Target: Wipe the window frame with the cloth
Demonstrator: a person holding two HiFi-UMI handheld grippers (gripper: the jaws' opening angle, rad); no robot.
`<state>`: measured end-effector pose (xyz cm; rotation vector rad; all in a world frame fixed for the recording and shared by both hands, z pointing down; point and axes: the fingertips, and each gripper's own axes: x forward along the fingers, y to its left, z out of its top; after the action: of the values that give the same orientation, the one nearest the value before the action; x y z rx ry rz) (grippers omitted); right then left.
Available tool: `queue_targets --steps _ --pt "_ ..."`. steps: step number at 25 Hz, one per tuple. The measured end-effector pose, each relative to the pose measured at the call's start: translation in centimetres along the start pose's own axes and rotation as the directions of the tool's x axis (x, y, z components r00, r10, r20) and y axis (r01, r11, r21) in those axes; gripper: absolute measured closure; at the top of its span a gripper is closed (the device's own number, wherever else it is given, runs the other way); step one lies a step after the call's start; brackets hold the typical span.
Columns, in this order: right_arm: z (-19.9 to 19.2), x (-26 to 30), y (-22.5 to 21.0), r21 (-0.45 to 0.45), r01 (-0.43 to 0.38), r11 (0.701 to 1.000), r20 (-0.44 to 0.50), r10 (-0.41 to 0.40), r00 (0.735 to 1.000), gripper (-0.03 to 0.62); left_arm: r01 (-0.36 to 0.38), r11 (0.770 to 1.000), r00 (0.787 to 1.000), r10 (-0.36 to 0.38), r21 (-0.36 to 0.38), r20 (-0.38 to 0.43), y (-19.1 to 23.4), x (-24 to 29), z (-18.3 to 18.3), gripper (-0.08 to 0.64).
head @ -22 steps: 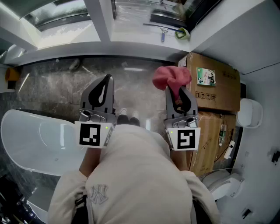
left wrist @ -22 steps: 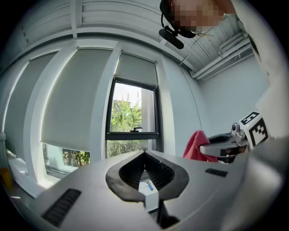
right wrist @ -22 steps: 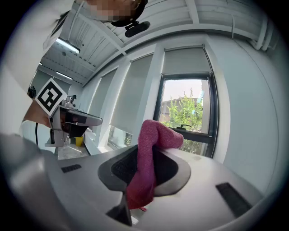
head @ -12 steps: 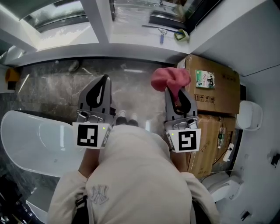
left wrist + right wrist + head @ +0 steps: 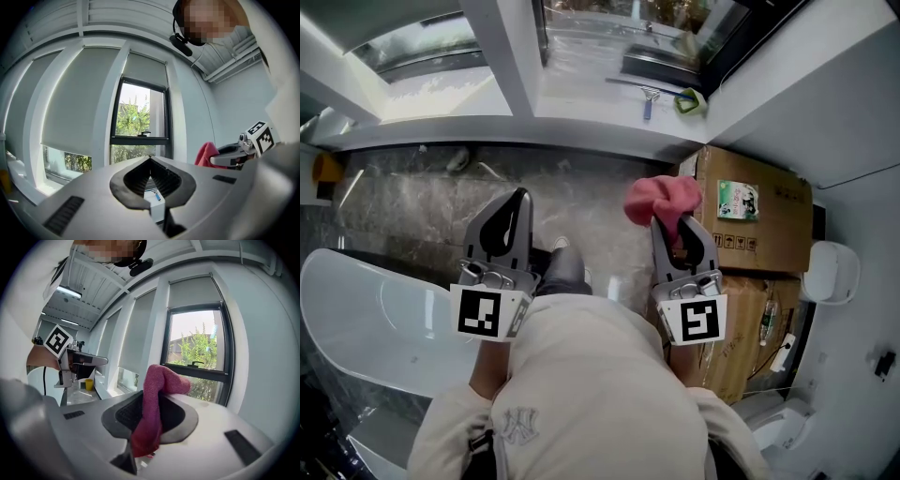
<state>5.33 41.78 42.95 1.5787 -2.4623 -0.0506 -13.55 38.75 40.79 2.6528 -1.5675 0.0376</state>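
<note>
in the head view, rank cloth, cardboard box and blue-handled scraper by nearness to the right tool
1. cloth, pinched in the right tool.
2. cardboard box, just to its right.
3. blue-handled scraper, far ahead on the window sill.

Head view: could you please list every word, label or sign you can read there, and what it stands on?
"NY", an interlocked monogram, on the sweater.
Green label on the cardboard box: print too small to read.
Black handling symbols on the same box: too small to read.
Nothing else is legible.
</note>
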Motion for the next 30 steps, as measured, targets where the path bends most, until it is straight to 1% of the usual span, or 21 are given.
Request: queue_targets --steps 2,4,7,11,14,17,23,27,30 --pt "-0.1 1.5 -0.3 -0.001 -0.022 1.000 -0.013 0.022 1.000 0.500 -0.005 1.000 1.000 0.005 0.005 -0.013 1.1 1.0 -0.1 0.552" --pt "0.1 3.6 -0.7 -0.020 -0.050 0.999 -0.023 0.049 0.999 0.500 -0.013 1.000 1.000 0.013 0.011 -0.015 2.6 2.3 0.0 0.552" --pt "1.6 7.7 -1.4 -0.035 -0.066 0.997 -0.006 0.066 0.998 0.500 -0.020 1.000 1.000 0.020 0.010 -0.014 5.4 5.1 0.6 0.552" --pt "3.9 13.3 -2.3 -0.029 -0.044 0.999 0.035 0.045 0.998 0.500 0.010 1.000 1.000 -0.010 0.012 -0.019 8.9 9.2 1.3 0.552" --pt "4.4 17.1 -2.7 -0.046 -0.021 0.999 0.029 0.022 0.999 0.500 0.039 0.999 0.999 -0.039 0.004 -0.009 11.6 12.2 1.9 0.552" --pt "4.6 19.8 -3.0 -0.049 0.003 0.999 0.022 -0.002 1.000 0.500 0.062 0.998 0.998 -0.062 0.016 -0.004 13.7 14.5 2.3 0.552" --pt "4.5 22.7 -3.9 -0.057 0.059 0.997 -0.008 -0.060 0.998 0.500 0.096 0.995 0.995 -0.096 0.010 -0.022 15.8 17.1 1.8 0.552" --pt "4.4 24.0 -4.7 -0.069 0.072 0.995 -0.028 -0.074 0.997 0.500 0.109 0.994 0.994 -0.109 -0.022 -0.018 16.2 18.5 1.7 0.551" --pt "4.7 25.0 -5.2 -0.083 0.067 0.994 -0.031 -0.070 0.997 0.500 0.122 0.992 0.992 -0.123 -0.037 -0.015 16.0 19.6 1.8 0.552"
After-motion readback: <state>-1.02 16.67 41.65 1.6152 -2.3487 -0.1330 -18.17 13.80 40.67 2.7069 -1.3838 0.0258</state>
